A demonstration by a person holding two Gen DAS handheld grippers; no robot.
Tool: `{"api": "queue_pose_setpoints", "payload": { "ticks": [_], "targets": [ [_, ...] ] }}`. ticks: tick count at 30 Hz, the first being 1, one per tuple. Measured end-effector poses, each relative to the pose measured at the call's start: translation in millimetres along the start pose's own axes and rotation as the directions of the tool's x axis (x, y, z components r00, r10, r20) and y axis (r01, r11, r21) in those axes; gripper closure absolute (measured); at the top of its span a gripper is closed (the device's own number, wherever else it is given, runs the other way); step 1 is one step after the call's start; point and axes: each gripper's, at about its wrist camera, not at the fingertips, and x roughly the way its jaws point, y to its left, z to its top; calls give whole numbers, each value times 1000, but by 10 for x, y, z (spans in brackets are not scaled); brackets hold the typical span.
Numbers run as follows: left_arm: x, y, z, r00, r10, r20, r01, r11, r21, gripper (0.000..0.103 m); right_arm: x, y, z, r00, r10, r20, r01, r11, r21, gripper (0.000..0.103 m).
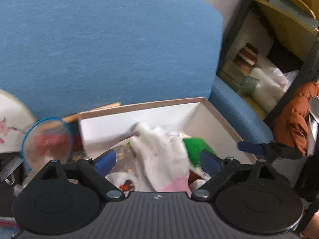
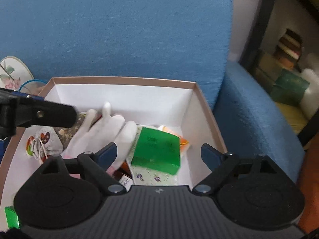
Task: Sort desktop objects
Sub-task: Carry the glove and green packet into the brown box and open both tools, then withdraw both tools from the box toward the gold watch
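A white cardboard box (image 2: 123, 97) with a brown rim stands on a blue chair; it also shows in the left wrist view (image 1: 199, 117). Inside lie a white glove (image 2: 103, 127) with a pink cuff, a green box (image 2: 157, 149), a small drawstring pouch (image 2: 41, 145) and a floral packet (image 2: 151, 176). The glove (image 1: 161, 151) and green box (image 1: 196, 149) show in the left view too. My left gripper (image 1: 158, 160) is open above the glove. My right gripper (image 2: 158, 155) is open above the green box. Neither holds anything.
A blue chair back (image 2: 119, 29) rises behind the box. A blue-rimmed round mirror (image 1: 46, 141) and a floral fan (image 1: 10, 123) lie left of the box. A dark metal shelf (image 1: 237, 29) with books stands at the right, beside an orange jacket (image 1: 293, 117).
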Motion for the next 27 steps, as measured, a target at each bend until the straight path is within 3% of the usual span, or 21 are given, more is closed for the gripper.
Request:
{"api": "queue_pose_setpoints", "payload": {
  "ticks": [11, 20, 27],
  "targets": [
    [-381, 11, -175, 995, 90, 34, -91, 994, 55, 9, -443, -138, -160, 998, 54, 19, -56, 985, 165, 9],
    [-874, -104, -350, 989, 94, 117, -107, 989, 107, 9, -969, 67, -237, 996, 70, 53, -77, 986, 147, 8],
    [-1260, -110, -504, 980, 110, 166, -130, 985, 114, 9, -1386, 408, -276, 993, 70, 93, -75, 996, 54, 8]
  ]
}}
